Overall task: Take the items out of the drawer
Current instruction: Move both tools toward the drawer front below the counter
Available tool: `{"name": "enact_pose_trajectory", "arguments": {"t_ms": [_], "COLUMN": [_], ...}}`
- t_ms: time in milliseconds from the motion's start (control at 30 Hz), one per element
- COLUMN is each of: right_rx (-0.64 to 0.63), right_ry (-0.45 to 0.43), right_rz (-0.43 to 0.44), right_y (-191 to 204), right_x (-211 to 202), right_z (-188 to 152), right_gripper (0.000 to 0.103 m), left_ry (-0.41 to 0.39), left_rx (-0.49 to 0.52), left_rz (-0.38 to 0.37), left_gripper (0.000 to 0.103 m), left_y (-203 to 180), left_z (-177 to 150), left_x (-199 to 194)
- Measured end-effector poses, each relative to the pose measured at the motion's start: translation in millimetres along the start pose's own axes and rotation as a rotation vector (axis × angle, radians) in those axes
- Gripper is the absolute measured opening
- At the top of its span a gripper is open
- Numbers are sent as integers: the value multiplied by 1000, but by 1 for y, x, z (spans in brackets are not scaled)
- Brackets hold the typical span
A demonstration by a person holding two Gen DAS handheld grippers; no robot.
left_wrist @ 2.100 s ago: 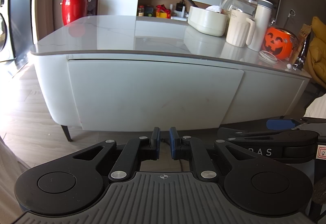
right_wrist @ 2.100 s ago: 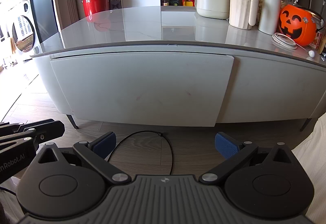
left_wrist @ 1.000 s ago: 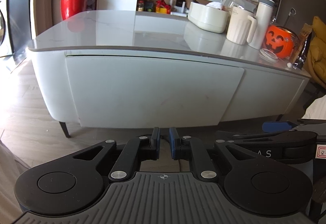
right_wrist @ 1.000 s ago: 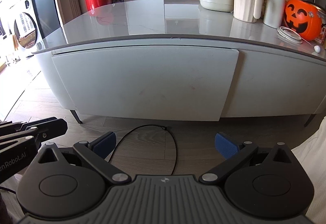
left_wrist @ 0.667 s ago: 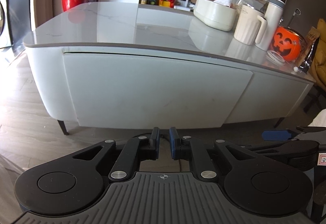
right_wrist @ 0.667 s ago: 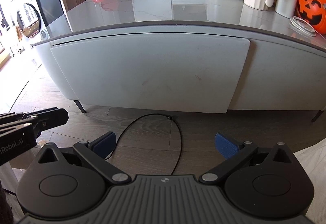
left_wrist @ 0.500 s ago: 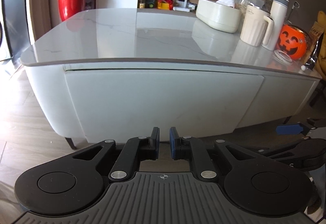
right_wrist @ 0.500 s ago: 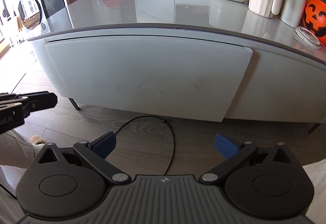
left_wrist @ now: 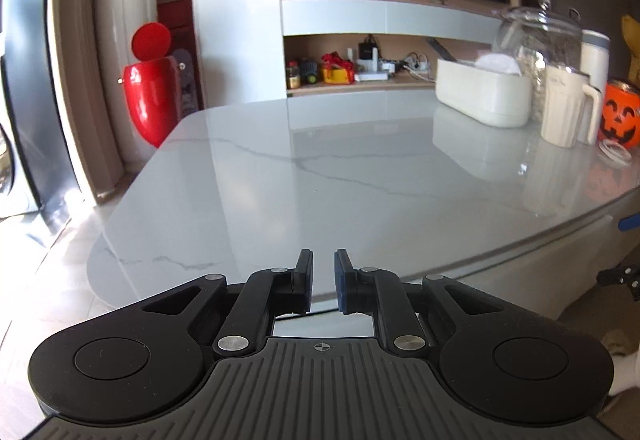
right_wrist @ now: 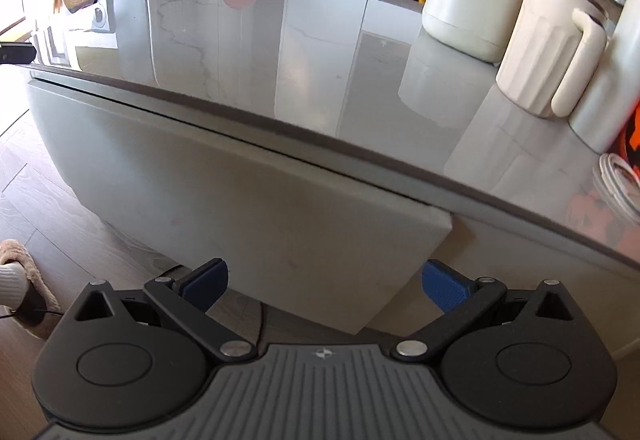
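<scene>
- Marble-look grey top (left_wrist: 360, 176) of the island fills most of the left wrist view; earlier that view took in the whole white front from lower down and farther back, so the camera has come up and in over the near edge.
- Left gripper (left_wrist: 323, 280): fingers drawn together with only a narrow slit between the pads, nothing in it, same as in the earlier frames. It now hangs over the near edge of the top.
- Right gripper (right_wrist: 324, 282): blue pads spread wide apart, nothing between them, unchanged from before. It points down at the drawer front (right_wrist: 260, 208), which now looms large and tilted across the right wrist view; earlier it sat level and farther off.
- Drawer: closed, its pale panel flush under the dark rim of the top, its right corner (right_wrist: 440, 220) just above the right pad. Contents hidden.
- Black cable (right_wrist: 262, 314) on the wood floor, plain earlier, now shows only as a short stretch between the gripper arms.
- On the top, right side: white tub (left_wrist: 480, 96), glass jar (left_wrist: 540, 36), ribbed cream jug (left_wrist: 568, 104), pumpkin pail (left_wrist: 618, 114), coiled white cord (left_wrist: 614, 152). Same order as before, now seen from nearer.
- Red bin (left_wrist: 150, 96) beyond the far left corner, lid up.
- Sock and slipper (right_wrist: 16, 272) at the left edge of the right wrist view.
</scene>
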State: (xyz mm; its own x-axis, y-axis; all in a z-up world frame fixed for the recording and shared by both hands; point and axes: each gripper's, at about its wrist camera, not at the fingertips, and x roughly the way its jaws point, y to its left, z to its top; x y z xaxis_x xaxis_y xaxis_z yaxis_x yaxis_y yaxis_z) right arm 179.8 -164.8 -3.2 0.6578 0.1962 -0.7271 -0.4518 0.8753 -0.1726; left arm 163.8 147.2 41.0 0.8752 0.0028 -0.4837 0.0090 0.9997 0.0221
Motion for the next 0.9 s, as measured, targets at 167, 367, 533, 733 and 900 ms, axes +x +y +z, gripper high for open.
{"name": "enact_pose_trajectory", "arguments": {"t_ms": [167, 367, 533, 733, 900], "right_rx": [44, 113, 234, 250, 353], "right_ry": [-77, -104, -100, -88, -81], "right_rz": [10, 23, 52, 56, 79], "right_y": [-23, -40, -49, -50, -61], "right_x": [6, 17, 18, 22, 26], "right_z": [-2, 5, 17, 20, 19], "right_gripper": [103, 103, 103, 103, 103], "left_ry": [32, 124, 175, 206, 170], "left_rx": [-311, -369, -344, -421, -536], "left_rz": [-14, -27, -40, -9, -56], "left_gripper": [15, 15, 15, 15, 15], "left_y": [45, 64, 60, 73, 88], "left_z": [-18, -35, -40, -42, -45], "left_x": [-2, 0, 6, 13, 12]}}
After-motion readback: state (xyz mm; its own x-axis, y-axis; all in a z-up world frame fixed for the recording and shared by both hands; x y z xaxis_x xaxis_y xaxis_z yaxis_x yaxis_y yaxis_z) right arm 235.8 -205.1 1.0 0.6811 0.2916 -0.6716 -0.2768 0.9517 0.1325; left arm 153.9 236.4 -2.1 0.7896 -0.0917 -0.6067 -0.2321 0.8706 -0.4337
